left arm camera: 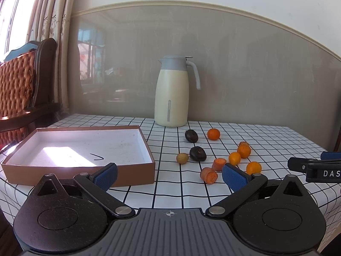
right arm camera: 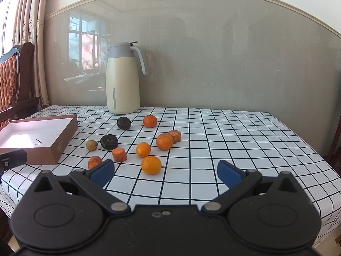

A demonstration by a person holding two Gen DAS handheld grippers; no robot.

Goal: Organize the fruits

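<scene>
We hold both grippers low at the near edge of the checked tablecloth [right arm camera: 234,140], and neither has anything in it. The left gripper [left arm camera: 169,175] has its blue pads spread wide with bare cloth between them; the right gripper [right arm camera: 166,171] is spread just as wide, also on nothing.

The fruit lies loose in a cluster mid-table, to the right of the shallow brown box [left arm camera: 78,149], which sits empty on the left with its white floor showing. Nothing has gone in yet, so we judge the sorting has not begun.

The relation that matters is which hand is nearer what. From the right wrist, the nearest orange [right arm camera: 151,165] sits just ahead of the fingers and a little left of centre — a short push forward and slightly left would bring it between the pads. It is round, so no axis to line up. From the left wrist, the nearest carrot chunk [left arm camera: 209,175] lies just inside the right pad, with a second chunk [left arm camera: 219,163] behind it; its cut face turns toward us, so its long axis runs roughly away from the camera.

The left hand is nearer the box, the right nearer the oranges. Behind stand two dark fruits [right arm camera: 109,141] and a cream thermos jug [right arm camera: 122,79], well clear.
</scene>
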